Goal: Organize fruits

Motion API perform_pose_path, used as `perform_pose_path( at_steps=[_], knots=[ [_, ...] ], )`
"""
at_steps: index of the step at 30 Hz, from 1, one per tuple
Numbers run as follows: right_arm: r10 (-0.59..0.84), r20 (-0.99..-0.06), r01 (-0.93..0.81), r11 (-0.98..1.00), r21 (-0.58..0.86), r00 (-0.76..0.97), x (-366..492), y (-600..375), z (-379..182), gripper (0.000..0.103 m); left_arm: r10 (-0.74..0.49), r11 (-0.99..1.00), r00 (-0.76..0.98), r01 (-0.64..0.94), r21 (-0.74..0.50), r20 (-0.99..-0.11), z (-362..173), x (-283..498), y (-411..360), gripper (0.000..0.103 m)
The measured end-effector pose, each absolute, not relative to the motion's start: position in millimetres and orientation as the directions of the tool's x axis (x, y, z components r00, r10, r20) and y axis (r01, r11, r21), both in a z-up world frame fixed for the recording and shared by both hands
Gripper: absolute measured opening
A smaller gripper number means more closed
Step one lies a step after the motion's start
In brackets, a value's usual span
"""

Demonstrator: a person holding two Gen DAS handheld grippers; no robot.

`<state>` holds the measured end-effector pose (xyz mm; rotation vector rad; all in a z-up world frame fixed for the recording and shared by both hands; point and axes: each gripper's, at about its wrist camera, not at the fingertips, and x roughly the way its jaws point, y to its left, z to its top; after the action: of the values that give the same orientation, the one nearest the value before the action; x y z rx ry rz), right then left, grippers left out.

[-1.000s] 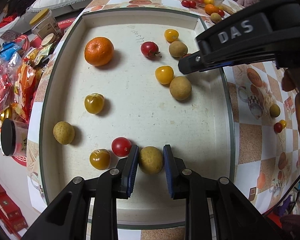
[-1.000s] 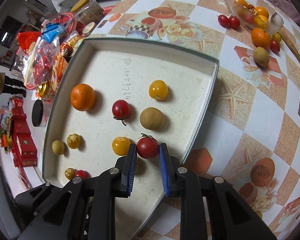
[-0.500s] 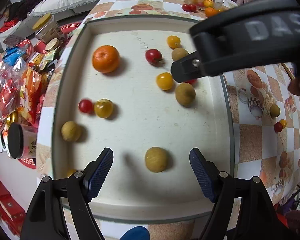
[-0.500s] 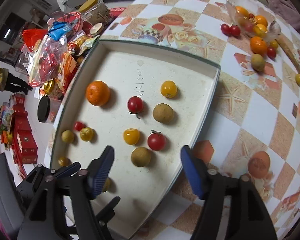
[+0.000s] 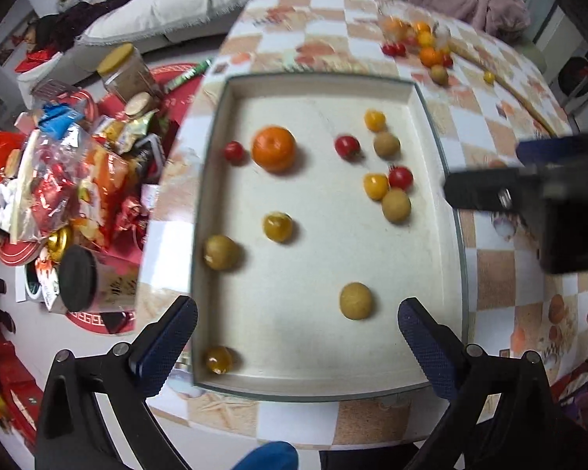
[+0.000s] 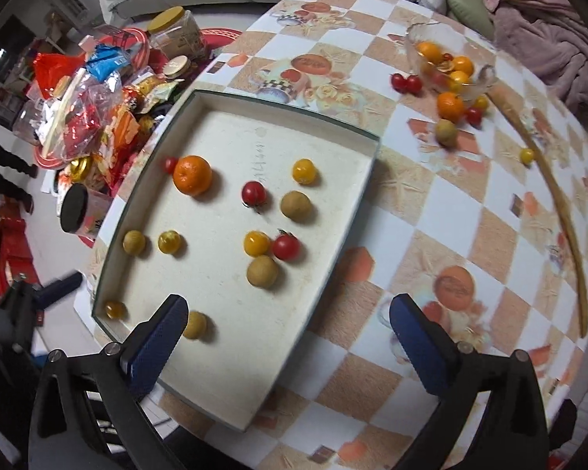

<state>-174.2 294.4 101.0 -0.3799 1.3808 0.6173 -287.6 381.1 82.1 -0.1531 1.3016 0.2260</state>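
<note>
1. Soft, even indoor light is filling both views; the fruits are casting faint shadows on the white tray (image 5: pixel 443 337).
2. Motion blur is smearing the glass bowl (image 5: pixel 411 31).
3. Fisheye distortion is bending and darkening the edges.

A second ago the left gripper (image 5: pixel 297 337) squeezes a brown round fruit (image 5: pixel 356 300), and the right gripper (image 6: pixel 288 333) squeezes a red tomato (image 6: pixel 286 246). Now both sets of jaws have just been opening wide and nothing is squeezed. Both fruits lie loose in the tray (image 5: pixel 313 385). Both grippers sit higher, so the tray looks smaller. A small red tomato (image 5: pixel 234 152) has rolled from the near end to beside the orange (image 5: pixel 273 149).
</note>
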Motion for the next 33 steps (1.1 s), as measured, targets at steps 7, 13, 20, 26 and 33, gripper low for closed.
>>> perform_pose_path(
  at_steps=[7, 13, 20, 26, 33],
  knots=[
    [0.122, -0.992, -0.616, 0.784, 0.077, 0.031, -186, 290, 111, 0.103, 0.056, 0.978, 0.214, -0.210, 0.010, -0.975, 93, -289, 398, 0.103],
    [0.120, -0.992, -0.617, 0.783, 0.081, 0.023, -195, 294, 120, 0.103, 0.077, 0.982, 0.201, -0.185, 0.040, -0.977, 103, -294, 398, 0.103],
    [0.110, -0.994, -0.638, 0.767, 0.069, 0.026, -203, 303, 126, 0.103, 0.074, 0.986, 0.191, -0.162, 0.043, -0.979, 104, -297, 395, 0.103],
    [0.108, -0.994, -0.646, 0.761, 0.061, 0.033, -206, 307, 130, 0.103, 0.055, 0.987, 0.177, -0.159, 0.027, -0.983, 102, -297, 395, 0.103],
    [0.100, -0.994, -0.650, 0.758, 0.054, 0.033, -208, 308, 130, 0.103, 0.049, 0.985, 0.193, -0.170, 0.016, -0.980, 103, -296, 399, 0.103]
  ],
)
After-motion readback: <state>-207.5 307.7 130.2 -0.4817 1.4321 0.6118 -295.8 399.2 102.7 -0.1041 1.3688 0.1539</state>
